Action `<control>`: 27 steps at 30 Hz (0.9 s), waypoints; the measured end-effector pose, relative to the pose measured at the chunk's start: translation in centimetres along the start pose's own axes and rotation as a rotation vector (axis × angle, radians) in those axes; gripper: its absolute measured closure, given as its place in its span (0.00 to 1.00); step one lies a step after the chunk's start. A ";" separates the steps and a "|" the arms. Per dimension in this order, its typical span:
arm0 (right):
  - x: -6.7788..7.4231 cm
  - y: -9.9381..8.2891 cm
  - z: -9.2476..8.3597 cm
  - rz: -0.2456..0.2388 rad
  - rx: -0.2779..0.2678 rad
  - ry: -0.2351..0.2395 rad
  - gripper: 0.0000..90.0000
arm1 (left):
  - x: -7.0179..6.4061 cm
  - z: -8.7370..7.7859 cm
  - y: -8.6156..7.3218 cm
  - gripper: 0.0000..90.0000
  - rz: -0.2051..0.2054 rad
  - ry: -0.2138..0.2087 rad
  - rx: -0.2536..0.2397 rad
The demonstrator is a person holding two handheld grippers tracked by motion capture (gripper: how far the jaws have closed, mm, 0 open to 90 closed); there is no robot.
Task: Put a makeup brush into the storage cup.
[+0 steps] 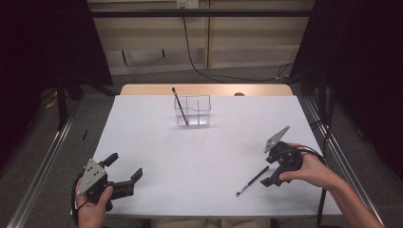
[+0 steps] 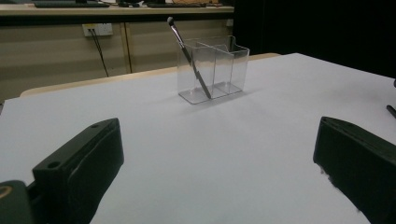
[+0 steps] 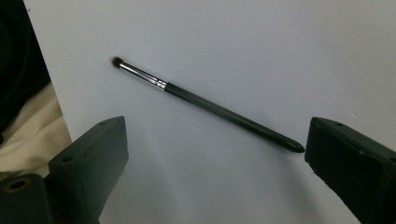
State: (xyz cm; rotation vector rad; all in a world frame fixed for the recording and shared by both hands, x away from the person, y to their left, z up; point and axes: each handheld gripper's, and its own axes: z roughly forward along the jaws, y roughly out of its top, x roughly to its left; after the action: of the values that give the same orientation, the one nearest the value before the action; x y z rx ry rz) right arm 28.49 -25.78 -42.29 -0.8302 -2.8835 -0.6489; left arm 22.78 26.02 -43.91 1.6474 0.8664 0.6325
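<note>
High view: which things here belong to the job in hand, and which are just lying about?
Part of the job:
- loose brush lying flat on the white table
- right gripper, open, beside that brush
- clear organizer
- standing brush, leaning in the organizer's left compartment

Just lying about:
- left gripper, open, idle
- floor cables behind the table

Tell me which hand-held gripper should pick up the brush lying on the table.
Right. The right hand-held gripper is open with the brush lying just ahead of its jaws. The left hand-held gripper sits at the table's opposite corner, facing the organizer.
</note>
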 end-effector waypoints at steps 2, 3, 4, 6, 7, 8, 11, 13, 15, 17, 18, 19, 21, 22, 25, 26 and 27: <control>0.1 0.3 0.1 -0.047 0.025 -0.001 0.08 | 0.0 0.0 0.0 0.02 0.000 -0.003 -0.001; 0.2 0.4 0.1 -0.064 0.031 -0.007 0.08 | 0.0 0.0 0.0 0.02 0.000 -0.002 -0.001; 0.2 0.5 0.1 -0.078 0.041 -0.006 0.07 | 0.0 0.0 0.0 0.02 0.000 -0.002 -0.001; 0.3 0.9 -0.1 -0.104 0.052 0.007 0.09 | 0.0 0.0 0.0 0.02 0.002 -0.002 -0.001; 0.3 1.0 -0.2 -0.119 0.059 0.015 0.10 | 0.0 -0.1 0.0 0.02 0.002 -0.003 0.000; 0.2 1.2 -0.2 -0.131 0.071 0.013 0.10 | 0.0 -0.1 0.0 0.02 0.002 -0.003 0.001; -0.1 1.5 -0.2 -0.137 0.100 0.017 0.17 | -0.1 0.0 0.0 0.02 0.005 -0.006 0.003; -0.4 1.4 0.1 -0.152 0.123 0.019 0.21 | -0.1 0.0 0.0 0.02 0.004 -0.006 0.004; -0.8 1.5 0.5 -0.155 0.134 0.006 0.23 | -0.1 0.0 0.0 0.02 0.004 -0.006 0.006; -1.2 1.6 0.8 -0.161 0.152 0.010 0.29 | -0.2 0.0 0.0 0.02 0.003 -0.008 0.005; -1.4 1.6 1.0 -0.160 0.162 0.020 0.34 | -0.2 0.0 0.0 0.02 0.004 -0.008 0.007; -1.5 1.7 1.1 -0.156 0.187 0.022 0.36 | -0.2 0.0 0.0 0.02 0.004 -0.011 0.007; -1.9 2.0 1.4 -0.170 0.189 0.020 0.39 | -0.2 0.1 -0.1 0.02 0.006 -0.012 0.008; -2.0 2.2 1.5 -0.177 0.198 0.011 0.39 | -0.2 0.1 -0.1 0.02 0.009 -0.013 0.010; -2.1 2.4 1.7 -0.190 0.198 0.006 0.42 | -0.2 0.0 -0.1 0.02 0.010 -0.014 0.009; -2.1 2.4 1.9 -0.204 0.200 -0.010 0.43 | -0.2 0.0 -0.1 0.02 0.004 -0.013 0.008; -2.1 2.5 2.0 -0.206 0.208 -0.014 0.43 | -0.2 0.0 -0.1 0.02 0.004 -0.010 0.007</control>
State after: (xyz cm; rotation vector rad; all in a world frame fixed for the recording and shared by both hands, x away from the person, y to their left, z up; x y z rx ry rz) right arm 31.64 -24.08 -43.57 -0.5192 -3.0073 -0.3485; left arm 22.65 25.90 -43.96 1.6577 0.8594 0.6235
